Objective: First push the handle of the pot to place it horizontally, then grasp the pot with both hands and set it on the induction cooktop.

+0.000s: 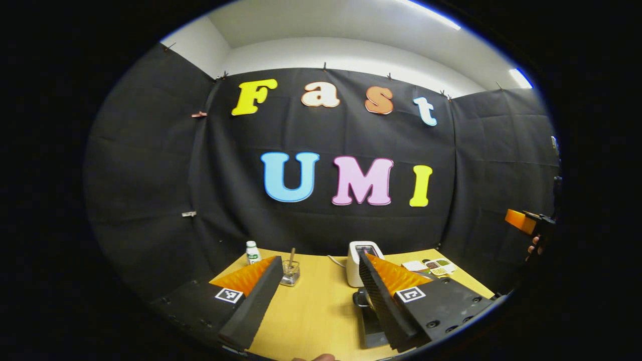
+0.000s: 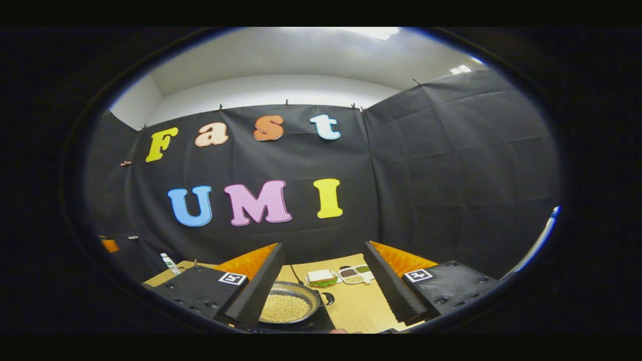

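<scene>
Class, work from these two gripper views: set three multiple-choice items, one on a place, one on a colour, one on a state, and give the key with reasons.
1. Where does the pot stand?
A. on the dark cooktop
B. on the floor
C. atop the toaster

2. What colour is the small bottle's cap?
A. red
B. white
C. blue

3. How do the right tongs stand?
A. shut on the pot
B. shut on a cup
C. open

Key: A, a dark slab lies under the pot; B, the cap looks white; C, the fingers stand apart with the pot between them, untouched.
</scene>
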